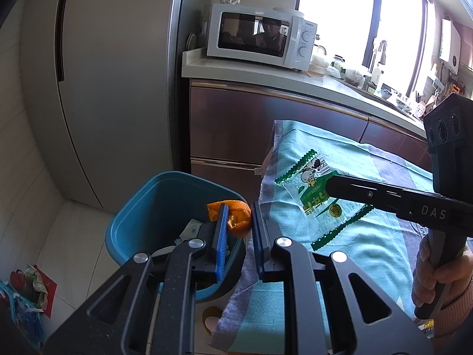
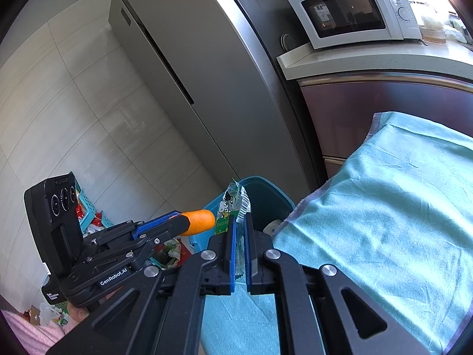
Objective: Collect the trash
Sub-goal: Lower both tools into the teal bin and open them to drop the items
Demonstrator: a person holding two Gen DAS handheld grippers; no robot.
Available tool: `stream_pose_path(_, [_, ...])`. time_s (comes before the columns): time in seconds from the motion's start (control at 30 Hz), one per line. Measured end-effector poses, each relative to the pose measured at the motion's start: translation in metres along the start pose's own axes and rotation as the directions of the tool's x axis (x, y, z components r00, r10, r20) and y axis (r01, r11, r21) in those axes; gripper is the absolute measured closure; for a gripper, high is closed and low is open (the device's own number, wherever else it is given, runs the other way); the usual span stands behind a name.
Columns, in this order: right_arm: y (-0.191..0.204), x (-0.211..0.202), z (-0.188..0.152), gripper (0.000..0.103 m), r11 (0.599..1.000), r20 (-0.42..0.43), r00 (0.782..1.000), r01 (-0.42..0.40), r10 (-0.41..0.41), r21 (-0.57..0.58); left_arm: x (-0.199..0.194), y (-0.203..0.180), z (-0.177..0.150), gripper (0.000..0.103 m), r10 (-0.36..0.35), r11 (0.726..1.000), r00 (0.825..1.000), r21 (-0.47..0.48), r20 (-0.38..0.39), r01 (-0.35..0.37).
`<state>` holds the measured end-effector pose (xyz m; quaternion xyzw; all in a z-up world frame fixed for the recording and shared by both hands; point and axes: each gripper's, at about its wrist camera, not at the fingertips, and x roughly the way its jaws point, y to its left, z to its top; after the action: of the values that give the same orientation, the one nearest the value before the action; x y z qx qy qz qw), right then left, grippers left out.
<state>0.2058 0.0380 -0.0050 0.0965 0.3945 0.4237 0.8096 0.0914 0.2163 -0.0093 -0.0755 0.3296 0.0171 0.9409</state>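
Now my left tongs (image 1: 239, 222) pinch soft orange peel (image 1: 233, 217) over the blue bin (image 1: 142, 207); right tongs (image 2: 241, 236) clamp the light, crinkly snack wrapper (image 2: 233, 207) mid-body.

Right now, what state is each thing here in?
Left gripper: jaws shut on orange peel.
Orange peel: held over the bin.
Right gripper: jaws shut on green-and-white snack wrapper.
Green-and-white snack wrapper: lifted, upright.
Blue plastic bin: open, trash inside.
White microwave: door closed.

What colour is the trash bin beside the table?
The trash bin is teal blue, inside and outside; the left wrist view shows it best.
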Motion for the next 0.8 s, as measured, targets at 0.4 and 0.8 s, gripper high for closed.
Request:
stream_pose_path(0.4, [0.002,0.006,0.003,0.099,1.000,-0.007,1.000,-0.006,0.006,0.001,0.000,0.001,-0.001,0.087,0.010,1.000,1.000,-0.008,-0.001,-0.010])
stream_pose_path(0.8, [0.006,0.014,0.005,0.099,1.000,-0.015,1.000,-0.008,0.008,-0.006,0.002,0.007,-0.001,0.087,0.019,1.000,1.000,-0.023,-0.003,-0.019])
